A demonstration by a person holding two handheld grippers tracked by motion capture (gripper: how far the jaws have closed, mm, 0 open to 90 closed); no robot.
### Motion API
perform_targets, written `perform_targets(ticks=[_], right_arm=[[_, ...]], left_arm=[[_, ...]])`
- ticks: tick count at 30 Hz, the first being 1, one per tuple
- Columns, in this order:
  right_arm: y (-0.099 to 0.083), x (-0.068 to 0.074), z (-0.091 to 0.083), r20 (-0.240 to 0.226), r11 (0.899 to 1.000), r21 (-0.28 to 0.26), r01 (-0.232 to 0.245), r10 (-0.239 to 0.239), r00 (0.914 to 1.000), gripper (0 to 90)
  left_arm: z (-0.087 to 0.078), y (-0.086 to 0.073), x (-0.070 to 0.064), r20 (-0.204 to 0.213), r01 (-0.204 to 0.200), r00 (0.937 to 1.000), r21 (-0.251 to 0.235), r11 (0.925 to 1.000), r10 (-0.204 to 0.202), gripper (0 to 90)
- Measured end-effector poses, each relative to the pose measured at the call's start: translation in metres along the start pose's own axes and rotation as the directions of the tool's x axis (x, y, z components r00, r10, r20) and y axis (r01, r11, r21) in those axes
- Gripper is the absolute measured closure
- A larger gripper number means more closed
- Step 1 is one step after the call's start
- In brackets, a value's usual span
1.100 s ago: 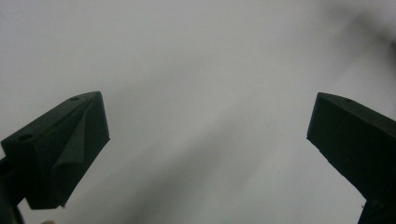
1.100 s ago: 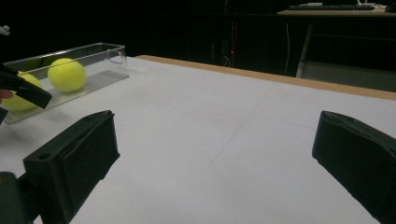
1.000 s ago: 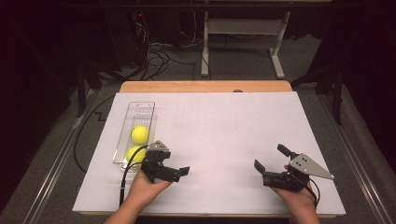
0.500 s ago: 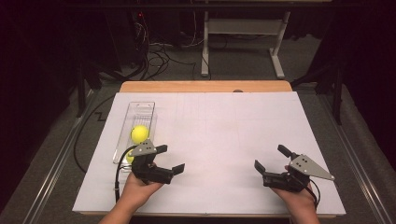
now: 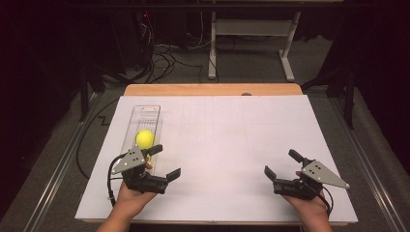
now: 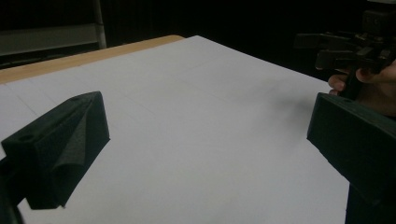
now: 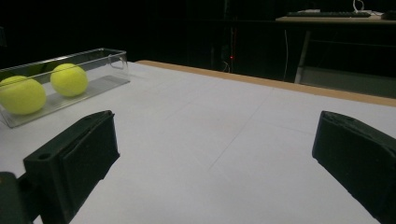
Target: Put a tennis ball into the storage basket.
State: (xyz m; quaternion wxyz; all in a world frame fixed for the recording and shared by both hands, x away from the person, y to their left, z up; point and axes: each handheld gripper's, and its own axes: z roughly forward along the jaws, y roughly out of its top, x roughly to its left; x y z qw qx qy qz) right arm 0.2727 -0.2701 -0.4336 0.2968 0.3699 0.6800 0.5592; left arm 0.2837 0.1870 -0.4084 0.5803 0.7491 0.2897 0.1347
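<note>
A dim room with cables on the floor and a white-legged desk frame lies behind a wooden table (image 5: 212,89) covered by a large white paper sheet (image 5: 232,145). Along the sheet's left side lies a long clear plastic tray (image 5: 145,113), lengthwise away from the person, holding two yellow tennis balls: the farther ball (image 7: 69,79) and the nearer ball (image 7: 21,94). Its low walls likely serve to keep them from rolling off.

The left gripper (image 5: 162,164) hovers just beside the near end of the tray, its jaws spread wide and holding nothing; the left gripper view shows bare paper between them. Its jaws point toward the middle of the sheet, not at the balls, so it would have to turn before reaching into the tray. The right gripper (image 5: 283,169) sits well apart at the sheet's right, near the front edge, also wide open and empty, apparently waiting.

From the high view, the left gripper's grey plate and the hand (image 5: 128,198) cover the near end of the tray, so just one ball (image 5: 144,138) is plain there; the second is hidden and is made out from the right gripper view. The tray's near end is cut off in that view. Faint pencil lines on the paper are hard to follow.
</note>
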Motion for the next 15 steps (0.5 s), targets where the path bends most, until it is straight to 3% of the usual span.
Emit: perform_targets(ticks=[7,15], right_arm=[[-0.0001,0.0008,0.0020,-0.005,1.000,0.005,0.004,-0.004,1.0000,0.7],[0.0002,0.0014,0.0015,-0.003,1.000,0.003,0.008,-0.008,1.0000,0.7]], left_arm=[[0.0077,-0.0033,0.0010,-0.010,0.002,1.0000,0.044,0.9990,-0.001,0.2],[0.0045,-0.0026,0.0014,-0.016,0.007,0.9998,0.023,0.9997,-0.006,0.2]])
